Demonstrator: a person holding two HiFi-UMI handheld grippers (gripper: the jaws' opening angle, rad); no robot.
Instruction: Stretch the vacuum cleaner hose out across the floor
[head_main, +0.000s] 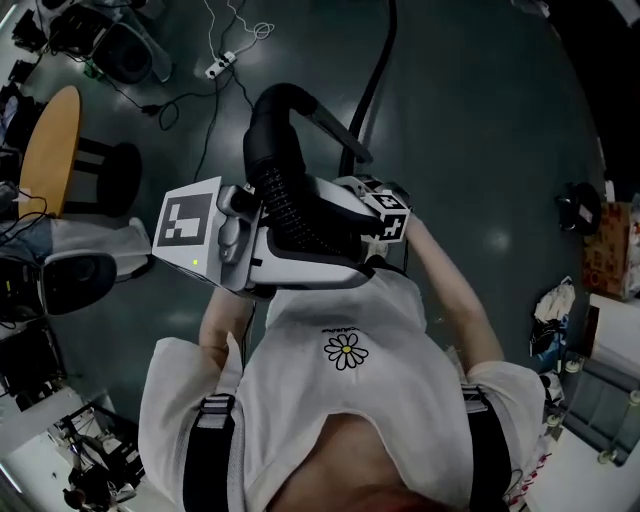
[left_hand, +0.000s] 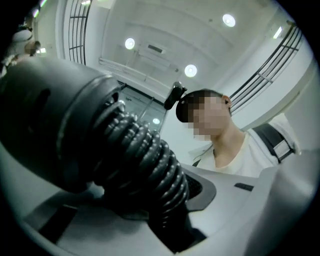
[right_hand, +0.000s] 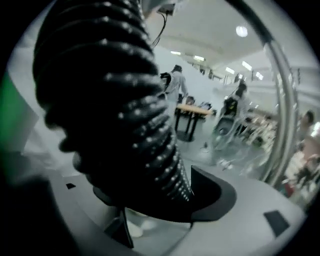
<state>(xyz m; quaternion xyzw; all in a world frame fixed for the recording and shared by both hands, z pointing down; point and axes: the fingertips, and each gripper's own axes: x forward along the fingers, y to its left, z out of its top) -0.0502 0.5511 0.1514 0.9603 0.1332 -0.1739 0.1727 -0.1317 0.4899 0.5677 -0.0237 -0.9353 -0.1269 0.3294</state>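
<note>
Hose (head_main: 280, 190) was seen looped above the vacuum body (head_main: 320, 262), borne between left gripper (head_main: 228, 238) and right gripper (head_main: 388, 215); jaw states could not be told. Setting the body down first was judged wise.

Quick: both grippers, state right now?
Left gripper: closed on the black ribbed plastic vacuum hose.
Right gripper: closed on the same hose.

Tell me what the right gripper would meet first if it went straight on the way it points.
The black ribbed hose, which fills the near view where it enters the grey vacuum body; it looks very close, though depth is unclear.
</note>
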